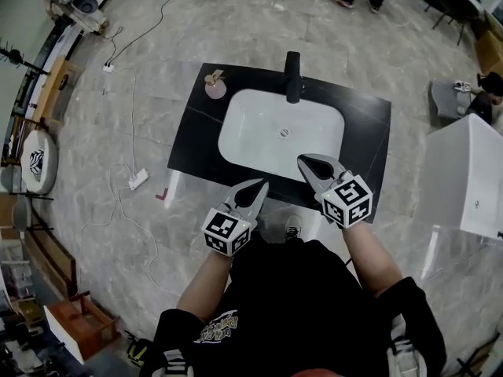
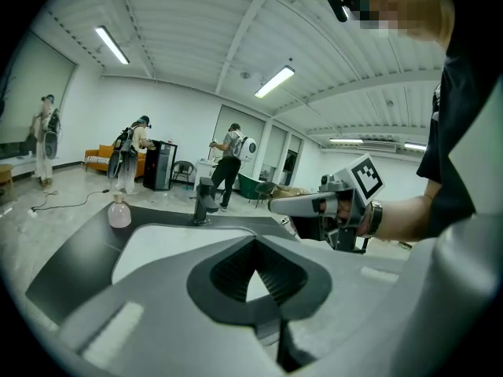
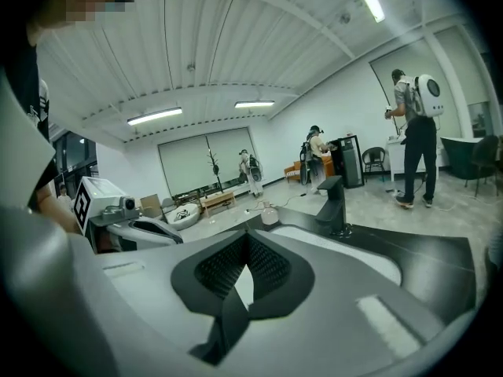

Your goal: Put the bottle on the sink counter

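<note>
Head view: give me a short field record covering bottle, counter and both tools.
bottle: pink, upright on the counter's far left corner, beside the basin
counter: black, with a white basin and a black faucet at the far side
left tool: shut, empty, at the counter's near edge
right tool: shut, empty, by the basin's near rim
task state: bottle already stands on the counter, neither tool touching it

Pink bottle (image 2: 119,211) on black sink counter (image 2: 72,264)
</note>
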### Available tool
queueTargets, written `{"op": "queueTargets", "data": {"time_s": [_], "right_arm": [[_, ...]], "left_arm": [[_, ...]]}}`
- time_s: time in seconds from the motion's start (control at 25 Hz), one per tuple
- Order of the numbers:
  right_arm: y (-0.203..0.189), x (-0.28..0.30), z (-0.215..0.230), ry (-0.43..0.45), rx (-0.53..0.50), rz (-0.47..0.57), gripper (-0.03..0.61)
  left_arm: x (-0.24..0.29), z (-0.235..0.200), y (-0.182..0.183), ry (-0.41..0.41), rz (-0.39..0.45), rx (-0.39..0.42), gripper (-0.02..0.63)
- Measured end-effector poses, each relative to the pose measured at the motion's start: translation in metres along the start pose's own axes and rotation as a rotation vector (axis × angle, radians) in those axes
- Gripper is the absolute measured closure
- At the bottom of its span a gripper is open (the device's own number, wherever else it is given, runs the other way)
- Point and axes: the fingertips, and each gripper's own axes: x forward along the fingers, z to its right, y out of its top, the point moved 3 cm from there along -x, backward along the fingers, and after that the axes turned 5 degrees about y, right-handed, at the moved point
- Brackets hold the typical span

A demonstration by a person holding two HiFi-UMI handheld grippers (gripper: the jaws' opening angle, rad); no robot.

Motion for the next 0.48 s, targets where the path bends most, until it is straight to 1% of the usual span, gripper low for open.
{"op": "queueTargets", "data": {"time_s": [0.2, 0.48], "right_arm": [[-0.007, 0.016, -0.021, 0.058, -0.007, -0.02, 0.552], [-0.011, 0.045, -0.067, 0.097, -0.02, -0.032, 0.552]], "left_arm": [[-0.027, -0.015, -0.01, 0.065, 0.008, -0.031, 0.612], [-0.07, -0.039, -0.017, 0.094, 0.017, -0.034, 0.612]]}}
